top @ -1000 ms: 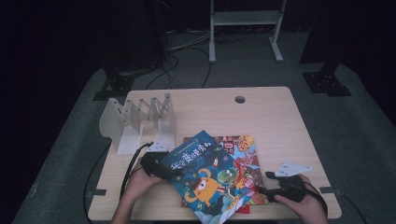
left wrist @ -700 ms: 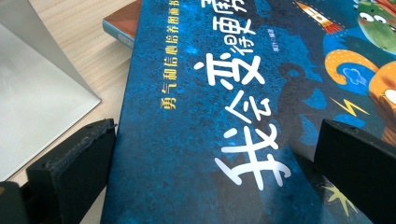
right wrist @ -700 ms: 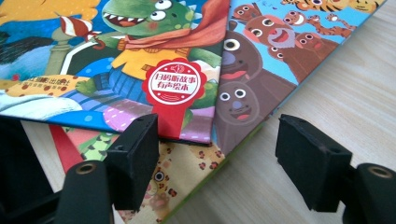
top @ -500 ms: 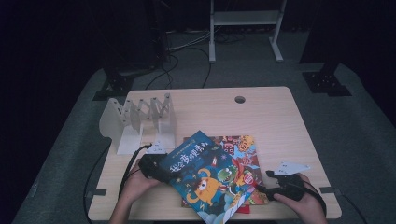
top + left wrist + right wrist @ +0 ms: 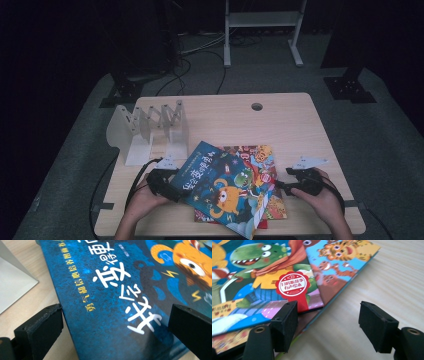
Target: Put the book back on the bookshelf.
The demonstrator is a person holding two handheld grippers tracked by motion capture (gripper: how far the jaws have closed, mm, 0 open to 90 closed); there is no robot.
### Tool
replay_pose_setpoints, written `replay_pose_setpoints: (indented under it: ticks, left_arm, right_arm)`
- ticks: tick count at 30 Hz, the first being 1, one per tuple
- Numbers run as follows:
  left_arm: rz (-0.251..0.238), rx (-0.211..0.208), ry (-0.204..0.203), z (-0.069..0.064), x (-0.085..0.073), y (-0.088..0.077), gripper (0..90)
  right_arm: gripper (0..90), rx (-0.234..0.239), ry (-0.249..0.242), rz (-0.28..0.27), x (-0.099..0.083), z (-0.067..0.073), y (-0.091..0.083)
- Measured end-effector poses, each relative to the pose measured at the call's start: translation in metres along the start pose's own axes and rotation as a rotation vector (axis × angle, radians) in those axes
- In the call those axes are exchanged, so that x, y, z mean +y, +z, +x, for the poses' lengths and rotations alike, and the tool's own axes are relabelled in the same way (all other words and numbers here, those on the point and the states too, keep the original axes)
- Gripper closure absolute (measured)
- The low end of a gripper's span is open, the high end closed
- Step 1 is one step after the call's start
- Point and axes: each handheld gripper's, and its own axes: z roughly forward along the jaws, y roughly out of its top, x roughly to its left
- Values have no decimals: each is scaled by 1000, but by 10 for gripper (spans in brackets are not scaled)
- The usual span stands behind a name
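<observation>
A blue picture book (image 5: 220,192) (image 5: 112,290) lies slanted on top of a dinosaur book (image 5: 246,176) (image 5: 262,277) and a tiger book (image 5: 262,155) (image 5: 342,257). My left gripper (image 5: 175,190) (image 5: 117,322) is open at the blue book's left edge. One jaw sits beside the spine and the other over the cover. My right gripper (image 5: 276,185) (image 5: 329,317) is open at the stack's right edge. Its jaws have just been closing a little, with the tiger book's edge and bare table between them and no pad pressing on anything.
A white folding book rack (image 5: 150,130) stands at the table's left rear. The wooden table (image 5: 300,125) has a cable hole (image 5: 257,106) near its far edge. Cables trail off the left side.
My right gripper has shifted a little away from the table's near edge along the right side of the books. The left gripper and blue book have barely moved.
</observation>
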Motion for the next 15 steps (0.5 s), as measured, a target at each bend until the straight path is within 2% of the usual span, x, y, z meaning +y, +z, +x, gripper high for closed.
replay_pose_setpoints:
  ticks: [3, 6, 15]
  left_arm:
    - [4, -7, 9, -2, -2, -2, 0]
    - [-5, -17, 0, -5, -4, -2, 0]
    - [-11, -56, 5, -15, -3, 0, 0]
  right_arm:
    - [311, -7, 5, 1, 3, -5, 3]
    - [317, -23, 14, 3, 8, -11, 7]
    - [341, -91, 51, 6, 27, -37, 24]
